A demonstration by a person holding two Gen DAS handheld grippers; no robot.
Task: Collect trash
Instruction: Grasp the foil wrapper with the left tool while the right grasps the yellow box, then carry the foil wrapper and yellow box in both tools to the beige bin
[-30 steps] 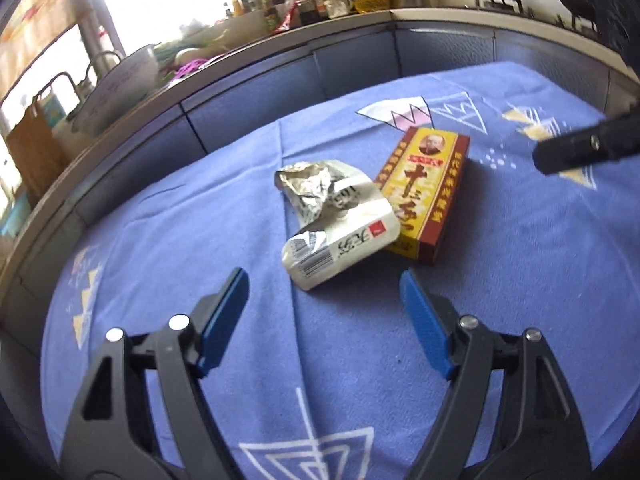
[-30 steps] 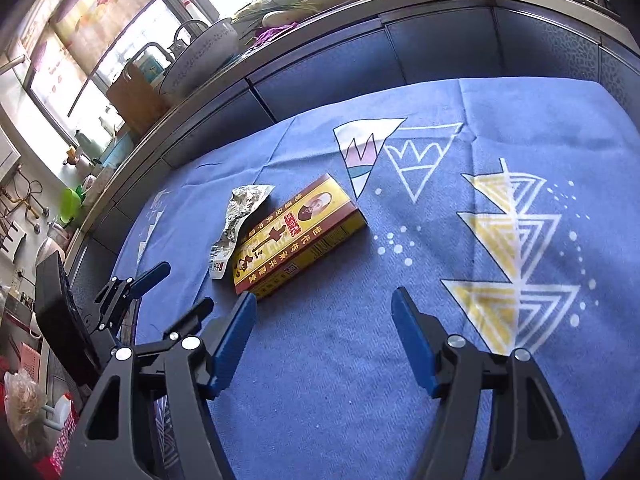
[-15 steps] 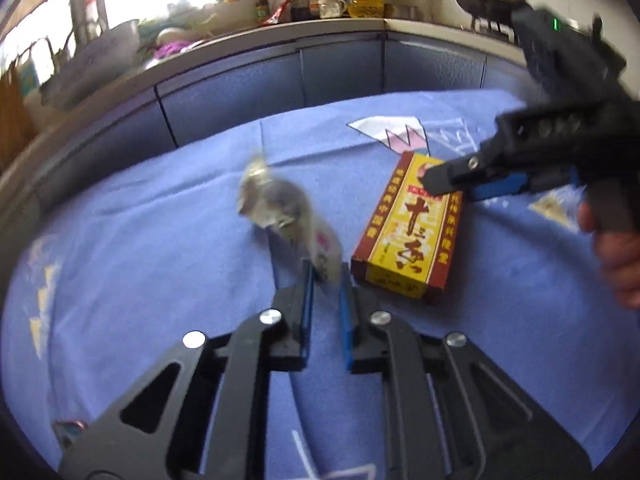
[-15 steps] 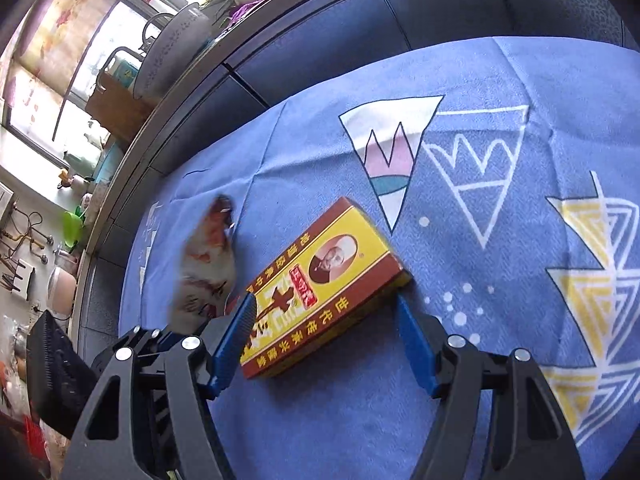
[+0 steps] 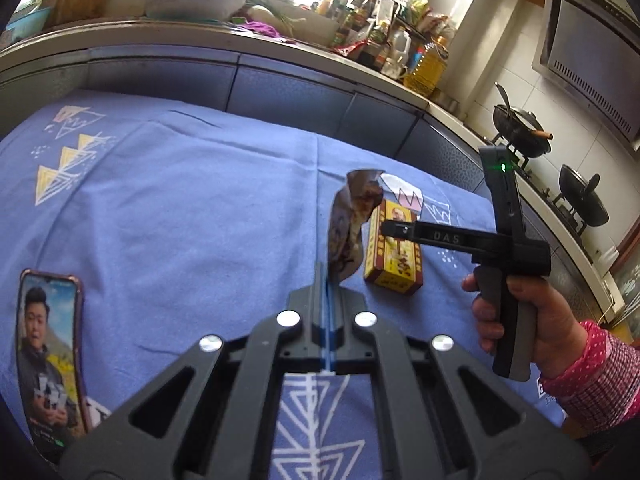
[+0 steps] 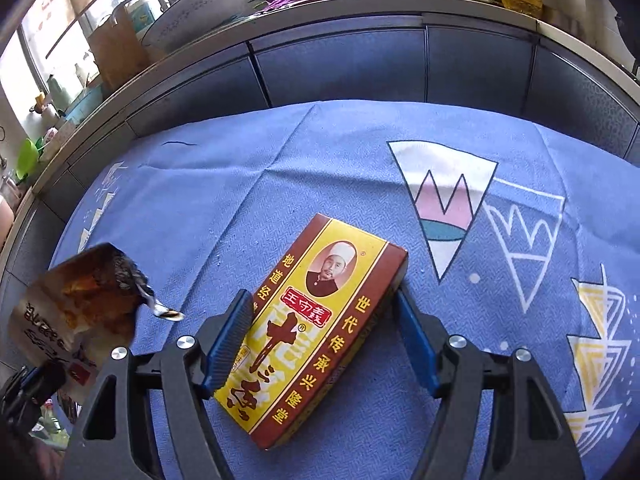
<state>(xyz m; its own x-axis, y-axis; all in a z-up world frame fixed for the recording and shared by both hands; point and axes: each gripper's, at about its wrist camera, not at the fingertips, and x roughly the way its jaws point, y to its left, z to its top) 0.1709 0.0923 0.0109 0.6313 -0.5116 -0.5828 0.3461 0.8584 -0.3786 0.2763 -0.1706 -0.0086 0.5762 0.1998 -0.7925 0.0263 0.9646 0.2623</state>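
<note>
Wrapper (image 5: 350, 224) pinched in left gripper (image 5: 327, 280), lifted clear of blue cloth (image 5: 180, 208). Right gripper (image 6: 320, 344) spread wide, pads straddling yellow box (image 6: 316, 320), not pressing.

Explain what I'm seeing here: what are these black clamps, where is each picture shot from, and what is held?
These are two hand-held claws, each carrying a camera that looks out along its own fingers. In the left wrist view, the left claw is shut on a crumpled snack wrapper, lifted off the blue tablecloth. A phone lies nearby. A person's hand grips the right claw's handle. In the right wrist view, the right claw stands open, its fingers on either side of a red and yellow box still lying on the cloth.
</note>
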